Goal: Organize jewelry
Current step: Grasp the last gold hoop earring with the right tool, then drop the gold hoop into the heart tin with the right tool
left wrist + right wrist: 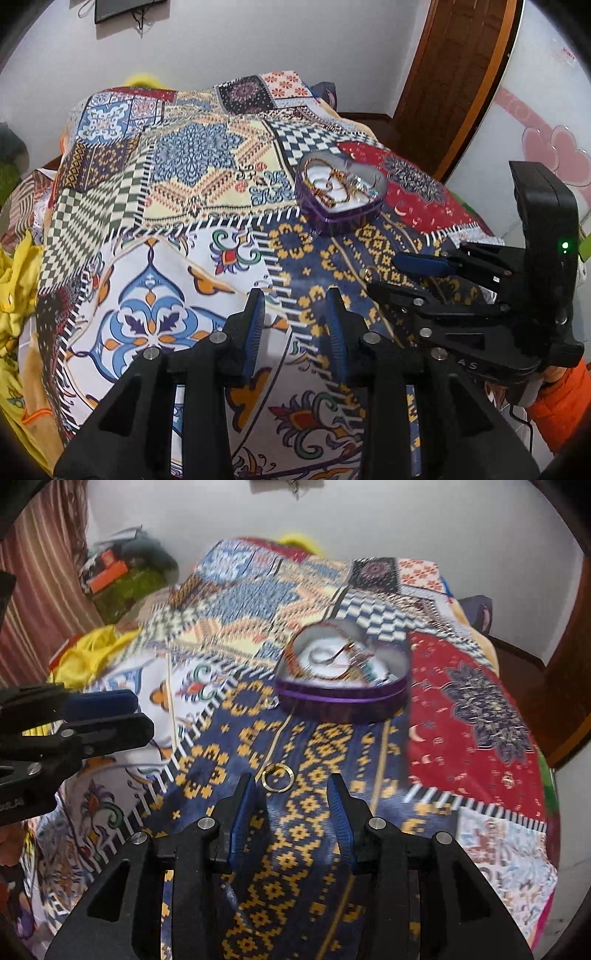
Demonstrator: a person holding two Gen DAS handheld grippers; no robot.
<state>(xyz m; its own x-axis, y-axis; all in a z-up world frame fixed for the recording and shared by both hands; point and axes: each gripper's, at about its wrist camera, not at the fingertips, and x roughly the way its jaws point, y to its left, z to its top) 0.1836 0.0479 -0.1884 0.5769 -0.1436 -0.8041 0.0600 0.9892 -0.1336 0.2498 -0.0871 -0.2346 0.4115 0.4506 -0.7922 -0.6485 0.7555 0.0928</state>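
Note:
A purple heart-shaped tin (pixel 341 212) holding several bracelets and chains (pixel 338 184) sits on the patterned cloth; it also shows in the right wrist view (pixel 343 698). A gold ring (pixel 277 776) lies on the blue-and-yellow patch, just ahead of my right gripper (pixel 291 797), which is open and empty. The ring shows small in the left wrist view (pixel 369 272), beside the right gripper's fingertips (pixel 373 286). My left gripper (pixel 295 306) is open and empty above the cloth, to the left of the ring.
The patchwork cloth (pixel 166 221) covers a raised surface that drops off at its edges. Yellow fabric (pixel 14 280) lies at the left. A wooden door frame (pixel 454 74) stands at the back right. Clutter (pixel 122 579) sits at the far left.

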